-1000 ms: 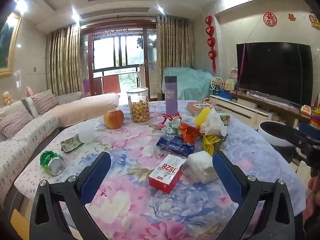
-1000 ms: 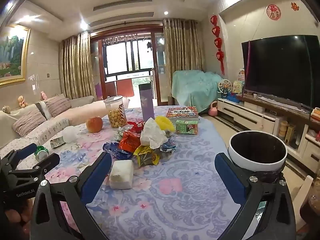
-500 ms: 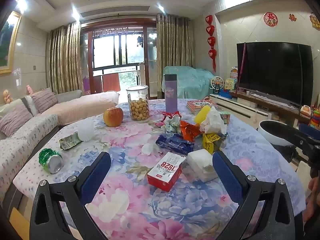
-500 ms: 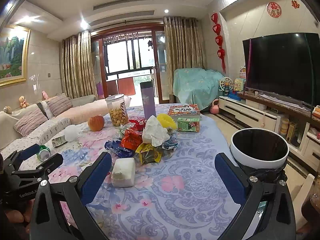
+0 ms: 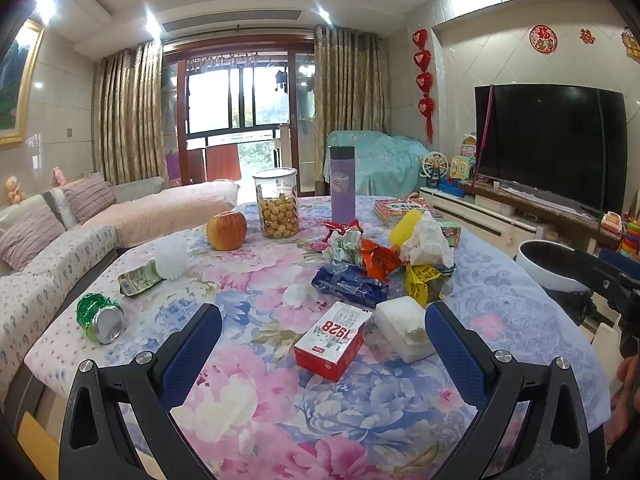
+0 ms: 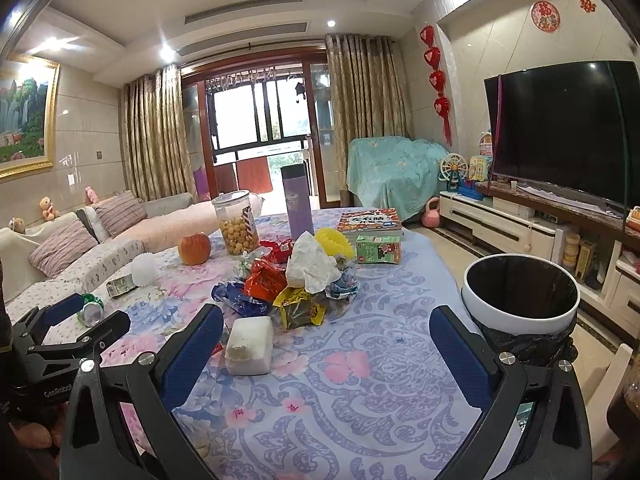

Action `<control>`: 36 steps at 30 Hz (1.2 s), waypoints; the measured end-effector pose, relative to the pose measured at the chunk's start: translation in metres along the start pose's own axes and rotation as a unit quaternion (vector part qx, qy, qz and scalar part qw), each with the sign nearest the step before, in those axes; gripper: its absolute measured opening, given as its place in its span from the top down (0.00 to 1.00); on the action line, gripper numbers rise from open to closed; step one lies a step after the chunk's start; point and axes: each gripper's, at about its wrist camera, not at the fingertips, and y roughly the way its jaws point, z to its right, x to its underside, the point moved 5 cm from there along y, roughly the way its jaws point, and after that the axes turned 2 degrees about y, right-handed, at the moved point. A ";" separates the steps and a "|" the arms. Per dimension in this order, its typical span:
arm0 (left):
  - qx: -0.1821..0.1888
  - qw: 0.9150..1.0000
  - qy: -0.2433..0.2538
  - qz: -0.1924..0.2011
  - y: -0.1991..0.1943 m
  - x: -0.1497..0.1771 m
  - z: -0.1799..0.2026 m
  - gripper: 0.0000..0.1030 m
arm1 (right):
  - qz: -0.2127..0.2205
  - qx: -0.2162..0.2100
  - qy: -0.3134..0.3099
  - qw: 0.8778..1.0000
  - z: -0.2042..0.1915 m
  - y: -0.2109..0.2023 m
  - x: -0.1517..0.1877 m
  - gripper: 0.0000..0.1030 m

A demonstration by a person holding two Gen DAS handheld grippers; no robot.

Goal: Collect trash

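Closer red box (image 5: 332, 340) between left hand-held gripper (image 5: 323, 332) fingers

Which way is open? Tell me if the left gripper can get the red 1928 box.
Probably yes: the left gripper is open, and the red 1928 box lies just ahead between its fingers; only the white foam block sits close beside it.

The red box (image 6: 218, 347) hides behind the right tool's finger; wrapper (image 5: 420, 280) print is unreadable.
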 end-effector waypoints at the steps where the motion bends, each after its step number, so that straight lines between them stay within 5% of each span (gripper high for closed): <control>1: 0.000 1.000 -0.001 0.000 0.000 0.000 0.001 0.01 | 0.000 -0.001 0.001 1.000 0.000 0.000 0.000 0.00; 36: 0.007 1.000 -0.010 -0.008 0.004 0.004 -0.007 0.01 | -0.010 -0.013 0.007 1.000 -0.006 0.004 0.004 0.00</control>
